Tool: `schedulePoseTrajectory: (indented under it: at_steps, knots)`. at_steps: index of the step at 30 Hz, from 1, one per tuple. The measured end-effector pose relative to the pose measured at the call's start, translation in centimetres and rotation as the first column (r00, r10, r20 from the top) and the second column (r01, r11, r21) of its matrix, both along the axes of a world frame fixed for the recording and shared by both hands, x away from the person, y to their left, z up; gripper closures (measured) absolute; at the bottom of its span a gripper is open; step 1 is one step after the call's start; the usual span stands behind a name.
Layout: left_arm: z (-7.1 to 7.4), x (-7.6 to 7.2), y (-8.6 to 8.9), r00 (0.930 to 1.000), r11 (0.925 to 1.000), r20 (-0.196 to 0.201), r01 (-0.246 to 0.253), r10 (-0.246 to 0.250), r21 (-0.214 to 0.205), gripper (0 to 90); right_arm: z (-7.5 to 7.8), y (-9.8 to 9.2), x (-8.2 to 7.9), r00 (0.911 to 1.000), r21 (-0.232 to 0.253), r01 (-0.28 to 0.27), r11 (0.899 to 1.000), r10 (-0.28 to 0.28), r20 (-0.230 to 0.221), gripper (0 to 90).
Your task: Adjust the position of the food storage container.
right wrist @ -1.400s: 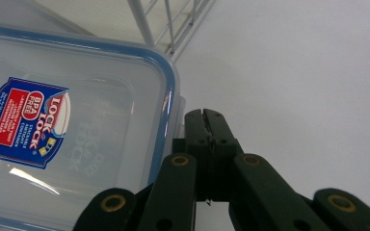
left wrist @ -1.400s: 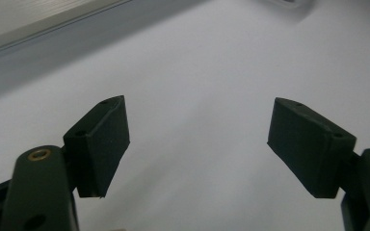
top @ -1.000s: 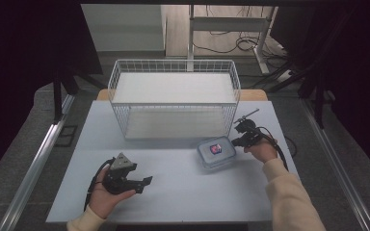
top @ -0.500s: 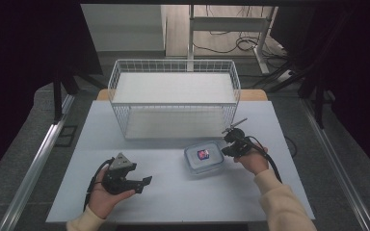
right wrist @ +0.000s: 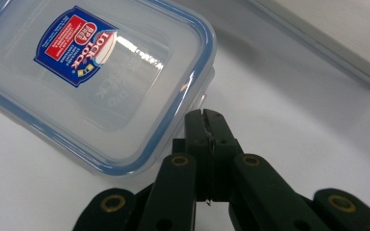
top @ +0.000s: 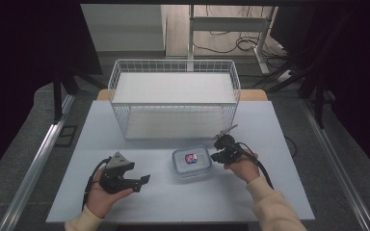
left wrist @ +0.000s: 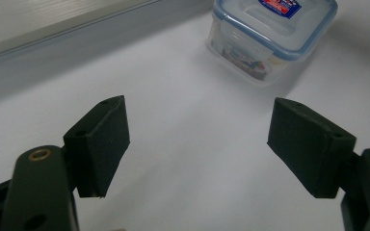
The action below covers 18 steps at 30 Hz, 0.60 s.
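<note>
While we look down from the high view, we see a pale table (top: 125, 139) with a white wire basket (top: 173, 98) standing at its far side; nearer to us, close to the middle of the table, lies a clear plastic container (top: 191, 162) with a blue-rimmed lid and a red and blue label on top; it sits in front of the basket and apart from it.

At the container's right side we find the right gripper (top: 220, 155), held in the person's right hand (top: 243, 166); its tip is at the container's edge; in the right gripper view its two black jaws are pressed together with nothing between them, and their tip (right wrist: 206, 120) lies just beside the lid's blue rim (right wrist: 192, 96), though we cannot tell whether it touches; the label (right wrist: 77, 45) reads as a lock-type brand.

At the near left of the table the left gripper (top: 142, 180) rests in the person's left hand (top: 103, 199), well apart from the container; in the left gripper view its jaws stand wide apart over bare table, one pad (left wrist: 103, 142) to the left and the other to the right, with the container (left wrist: 270, 38) farther off beyond them.
</note>
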State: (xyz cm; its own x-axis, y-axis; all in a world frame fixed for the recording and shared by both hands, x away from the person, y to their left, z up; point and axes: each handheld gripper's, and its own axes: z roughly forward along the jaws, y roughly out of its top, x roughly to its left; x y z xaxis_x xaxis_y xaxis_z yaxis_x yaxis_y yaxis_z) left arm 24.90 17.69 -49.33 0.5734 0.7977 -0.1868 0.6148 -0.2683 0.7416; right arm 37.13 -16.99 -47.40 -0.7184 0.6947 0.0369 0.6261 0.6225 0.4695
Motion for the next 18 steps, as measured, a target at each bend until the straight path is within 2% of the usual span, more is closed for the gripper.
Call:
schedulePoseTrajectory:
  at_steps: [3,18]
  knots:
    - [0.0,-0.1,0.0,1.0,0.9999,-0.003,0.002,-0.002,-0.015,22.5,-0.1,0.5,-0.4,0.9999,0.008,-0.014,1.0,0.014,0.0,90.0]
    - [0.0,0.0,0.1,1.0,1.0,-0.002,-0.003,0.003,-0.003,22.5,-0.3,2.9,-2.2,0.9939,0.04,-0.11,0.993,0.11,-0.012,89.9]
